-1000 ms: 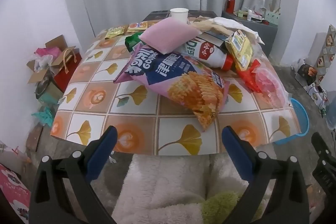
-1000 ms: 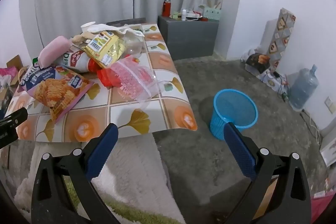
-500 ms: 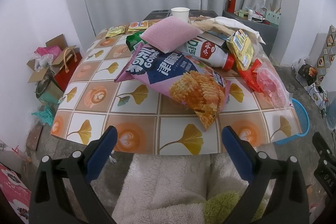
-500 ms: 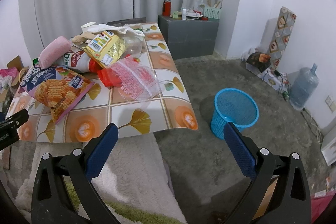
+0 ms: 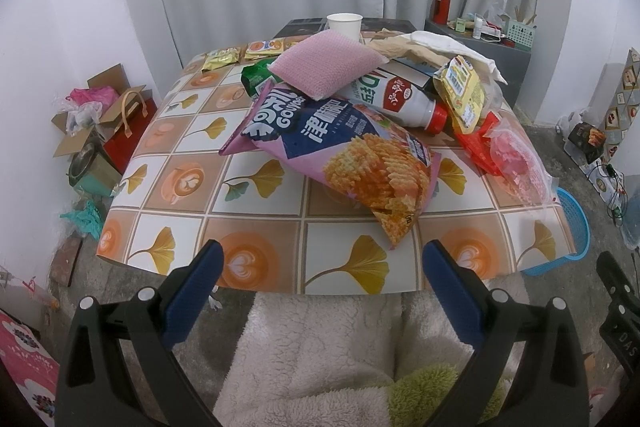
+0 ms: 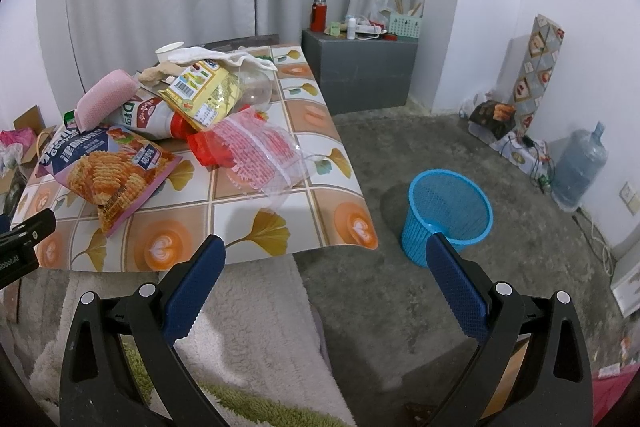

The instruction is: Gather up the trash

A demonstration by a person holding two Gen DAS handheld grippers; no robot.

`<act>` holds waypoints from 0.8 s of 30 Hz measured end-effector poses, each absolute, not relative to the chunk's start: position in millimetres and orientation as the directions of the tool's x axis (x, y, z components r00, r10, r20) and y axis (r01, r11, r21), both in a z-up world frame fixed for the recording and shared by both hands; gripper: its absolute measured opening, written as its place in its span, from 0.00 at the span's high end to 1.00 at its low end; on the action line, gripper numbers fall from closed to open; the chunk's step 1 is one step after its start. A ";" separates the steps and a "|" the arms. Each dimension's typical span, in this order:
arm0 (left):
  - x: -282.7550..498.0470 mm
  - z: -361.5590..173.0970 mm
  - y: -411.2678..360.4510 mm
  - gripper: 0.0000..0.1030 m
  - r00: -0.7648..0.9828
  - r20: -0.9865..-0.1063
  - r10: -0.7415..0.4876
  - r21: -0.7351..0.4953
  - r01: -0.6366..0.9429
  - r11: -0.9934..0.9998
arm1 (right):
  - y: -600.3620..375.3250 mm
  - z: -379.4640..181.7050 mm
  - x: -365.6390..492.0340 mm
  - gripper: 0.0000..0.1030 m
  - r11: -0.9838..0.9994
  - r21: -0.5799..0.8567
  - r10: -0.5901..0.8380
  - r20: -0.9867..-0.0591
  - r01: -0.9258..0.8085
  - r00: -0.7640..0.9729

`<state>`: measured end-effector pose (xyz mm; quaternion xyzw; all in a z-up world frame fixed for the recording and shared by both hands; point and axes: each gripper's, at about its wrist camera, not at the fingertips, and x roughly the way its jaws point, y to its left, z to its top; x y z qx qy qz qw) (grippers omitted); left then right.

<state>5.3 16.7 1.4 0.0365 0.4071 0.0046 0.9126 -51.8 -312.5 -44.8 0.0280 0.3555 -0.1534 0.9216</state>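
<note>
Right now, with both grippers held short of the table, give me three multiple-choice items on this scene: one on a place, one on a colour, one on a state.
1. Where is the waste basket?
A. on the table
B. on the floor beside the table
C. under the grey cabinet

2. What colour is the sponge on top of the pile?
A. pink
B. yellow
C. black

3. How do the jaws of the right gripper stand?
A. shut on a bag
B. shut on nothing
C. open and empty

Key: 1 B, it stands on the concrete by the table edge. 2 A, its top is pink. 3 C, the jaws stand wide apart with nothing between them.
</note>
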 end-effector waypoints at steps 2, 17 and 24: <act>5.2 1.3 16.6 0.06 0.669 -0.742 0.039 0.071 0.021 0.997 | -312.2 -44.9 -51.7 0.07 0.951 -0.059 -0.264 -0.663 0.303 0.701; 5.4 0.5 18.0 0.06 0.667 -0.744 0.038 0.070 0.021 0.997 | -310.3 -45.3 -50.9 0.07 0.952 -0.059 -0.263 -0.661 0.301 0.703; 5.3 0.4 18.7 0.06 0.667 -0.744 0.038 0.069 0.021 0.997 | -310.4 -45.0 -50.9 0.07 0.952 -0.059 -0.263 -0.661 0.300 0.703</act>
